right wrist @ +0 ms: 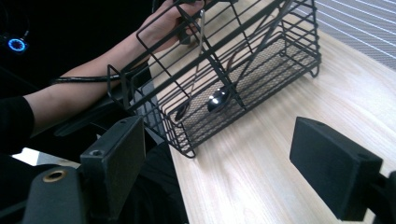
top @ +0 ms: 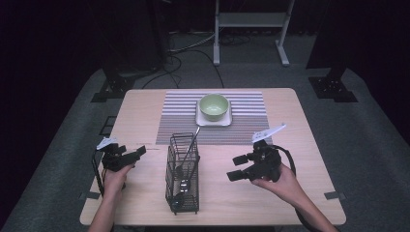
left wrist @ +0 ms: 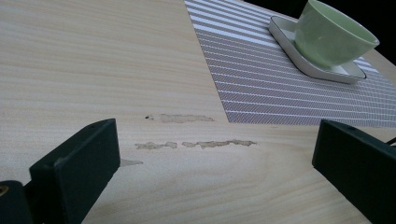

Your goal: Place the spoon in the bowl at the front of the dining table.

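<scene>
Now | L gripper (top: 138, 153) left of wire basket (top: 183, 174), jaws apart, empty | R gripper (top: 238, 168) right of basket, jaws apart, empty | spoon (top: 186, 159) inside basket, leaning | green bowl (top: 213, 106) on white dish (top: 213, 120) beyond basket, on striped mat (top: 241, 116)

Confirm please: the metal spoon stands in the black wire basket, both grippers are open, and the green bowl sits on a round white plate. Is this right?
One detail is wrong: the white plate under the green bowl is square with rounded corners, not round, as the high view shows. The metal spoon does stand in the black wire basket, and the left gripper and right gripper are both open.
</scene>
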A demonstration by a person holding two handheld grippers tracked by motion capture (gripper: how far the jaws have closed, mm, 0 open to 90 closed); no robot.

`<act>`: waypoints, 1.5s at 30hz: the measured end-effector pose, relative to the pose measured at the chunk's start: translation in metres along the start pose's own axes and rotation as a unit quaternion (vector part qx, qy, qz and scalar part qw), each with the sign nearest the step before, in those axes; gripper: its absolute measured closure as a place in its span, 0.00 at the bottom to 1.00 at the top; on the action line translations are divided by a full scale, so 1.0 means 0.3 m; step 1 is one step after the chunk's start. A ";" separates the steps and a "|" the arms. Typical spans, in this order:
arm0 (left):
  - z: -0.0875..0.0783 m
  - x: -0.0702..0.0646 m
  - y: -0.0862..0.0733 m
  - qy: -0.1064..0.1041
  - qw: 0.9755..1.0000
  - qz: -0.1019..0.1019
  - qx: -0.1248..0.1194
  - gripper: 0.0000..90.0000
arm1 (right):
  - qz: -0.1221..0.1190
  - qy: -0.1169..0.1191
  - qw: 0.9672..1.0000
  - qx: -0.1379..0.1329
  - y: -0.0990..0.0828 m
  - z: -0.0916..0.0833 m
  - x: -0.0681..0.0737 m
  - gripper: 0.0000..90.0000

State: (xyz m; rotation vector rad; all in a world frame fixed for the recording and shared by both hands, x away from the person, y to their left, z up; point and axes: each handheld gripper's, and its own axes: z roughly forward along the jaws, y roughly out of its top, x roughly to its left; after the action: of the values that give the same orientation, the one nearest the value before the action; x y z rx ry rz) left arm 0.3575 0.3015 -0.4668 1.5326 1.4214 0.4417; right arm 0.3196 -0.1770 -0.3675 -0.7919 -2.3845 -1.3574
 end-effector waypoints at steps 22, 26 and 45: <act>-0.002 0.002 0.001 0.000 1.000 -0.002 -0.002 0.00 | -0.003 0.010 0.999 0.037 0.077 0.089 0.033 0.20; -0.002 0.002 0.001 -0.001 1.000 -0.001 -0.001 0.00 | -0.006 0.012 0.999 0.043 0.090 0.101 0.039 0.20; -0.003 0.003 0.002 0.001 1.000 -0.003 -0.002 0.00 | -0.016 0.016 0.998 0.064 0.151 0.149 0.067 0.21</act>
State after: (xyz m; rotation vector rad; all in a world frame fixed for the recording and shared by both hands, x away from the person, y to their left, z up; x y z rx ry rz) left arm 0.3575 0.3028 -0.4663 1.5243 1.4246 0.4419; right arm 0.3311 -0.1140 -0.3489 -0.6936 -2.4413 -1.2053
